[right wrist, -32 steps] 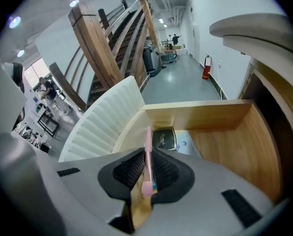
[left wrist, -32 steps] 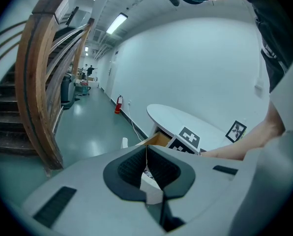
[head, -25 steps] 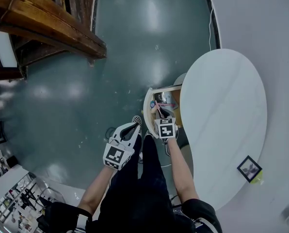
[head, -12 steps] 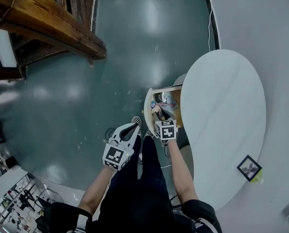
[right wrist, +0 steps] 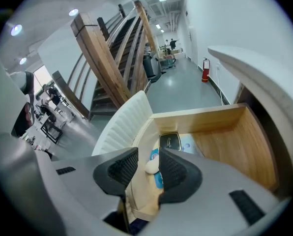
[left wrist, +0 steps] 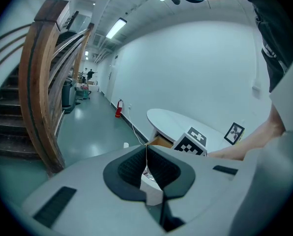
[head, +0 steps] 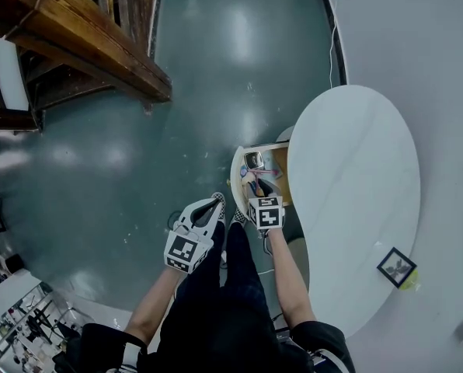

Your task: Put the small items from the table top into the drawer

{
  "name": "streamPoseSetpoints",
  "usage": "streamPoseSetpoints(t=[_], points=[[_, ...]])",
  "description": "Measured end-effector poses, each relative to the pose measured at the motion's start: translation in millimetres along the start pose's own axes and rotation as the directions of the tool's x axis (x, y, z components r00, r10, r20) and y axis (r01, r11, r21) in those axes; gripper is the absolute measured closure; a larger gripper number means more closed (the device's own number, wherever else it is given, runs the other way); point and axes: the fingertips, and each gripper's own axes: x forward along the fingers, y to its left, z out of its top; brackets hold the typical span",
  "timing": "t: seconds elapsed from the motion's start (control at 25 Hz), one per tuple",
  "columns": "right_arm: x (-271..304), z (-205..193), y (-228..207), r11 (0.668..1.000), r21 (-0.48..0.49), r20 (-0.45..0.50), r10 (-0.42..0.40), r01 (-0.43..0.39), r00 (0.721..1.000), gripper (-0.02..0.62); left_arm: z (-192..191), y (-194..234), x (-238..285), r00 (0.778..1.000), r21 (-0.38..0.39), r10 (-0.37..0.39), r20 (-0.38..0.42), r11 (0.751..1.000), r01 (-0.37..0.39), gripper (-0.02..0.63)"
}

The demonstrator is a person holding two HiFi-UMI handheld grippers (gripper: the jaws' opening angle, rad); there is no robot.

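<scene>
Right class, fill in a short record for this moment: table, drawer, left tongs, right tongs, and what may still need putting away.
table: white oval top, a small picture frame standing near one end
drawer: pulled open, several small things inside
left tongs: shut, empty, held beside the drawer
right tongs: over the drawer, jaws have just been opening; a small white lump lies in the drawer, seen in the gap, not gripped
still to put away: possibly the picture frame

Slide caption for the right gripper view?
Right gripper, jaws just opening with nothing held, above the open drawer with small items inside.
</scene>
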Motion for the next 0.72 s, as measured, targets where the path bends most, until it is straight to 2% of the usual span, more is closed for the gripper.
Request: streamPoseSetpoints(t=[0.2, 0.36, 0.72], points=[[-31.0, 24.9, 15.9, 1.0, -0.027, 0.074, 0.008, -0.006, 0.997, 0.457, 18.8, -3.2, -12.4, 0.999, 0.018, 0.001, 0.034, 1.0, -0.002, 0.584], [-63.9, 49.0, 27.0, 0.999, -0.044, 0.144, -0.004, 0.01, 0.99, 0.516, 36.8, -10.7, -24.0, 0.998, 0.046, -0.008, 0.056, 0.999, 0.005, 0.584], [-147.9, 102.2, 46.0, 0.997, -0.073, 0.301, -0.013, 0.037, 0.954, 0.558, 93.4, -32.4, -43.7, 0.99, 0.109, -0.026, 0.137, 0.994, 0.011, 0.584]])
